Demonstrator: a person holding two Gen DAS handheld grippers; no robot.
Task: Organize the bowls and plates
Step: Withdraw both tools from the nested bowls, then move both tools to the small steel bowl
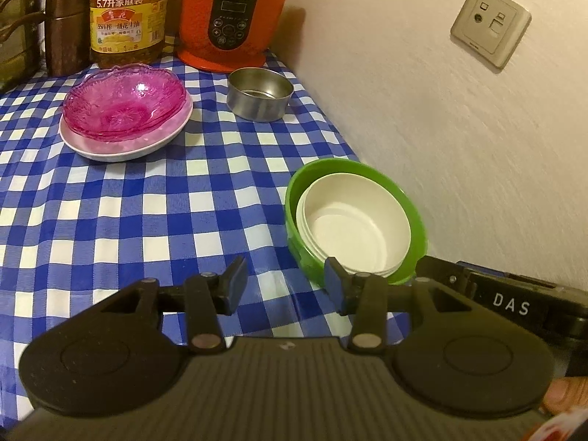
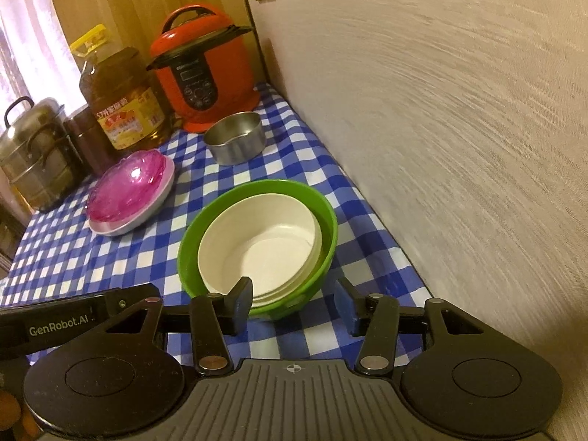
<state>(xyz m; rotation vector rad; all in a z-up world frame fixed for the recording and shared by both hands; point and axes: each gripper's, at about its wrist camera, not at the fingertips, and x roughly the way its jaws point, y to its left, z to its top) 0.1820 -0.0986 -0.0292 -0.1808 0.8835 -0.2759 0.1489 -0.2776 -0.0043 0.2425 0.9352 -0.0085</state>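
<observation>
Both claws hovering over desk (image 1: 110, 220) w/ blue-white check cloth, nothing gripped. Left claw (image 1: 286, 286) sitting partly open, empty. Right claw (image 2: 294, 303) also partly open, near rim of green bowl (image 2: 191, 257) showing betw fingers but pads not touching. White bowls (image 2: 272, 246) nesting inside green one, by wall. Pink glass bowls (image 1: 125, 106) stacking on white plate (image 1: 110, 150) further back. Steel bowl (image 1: 260, 93) standing alone in front of red cooker (image 1: 231, 18), oil bottle (image 1: 126, 14) next to it.

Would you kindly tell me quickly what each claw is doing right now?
Left claw: open, holding nothing, above the checked tablecloth.
Right claw: open, holding nothing, just in front of the green bowl with white bowls nested inside.
</observation>
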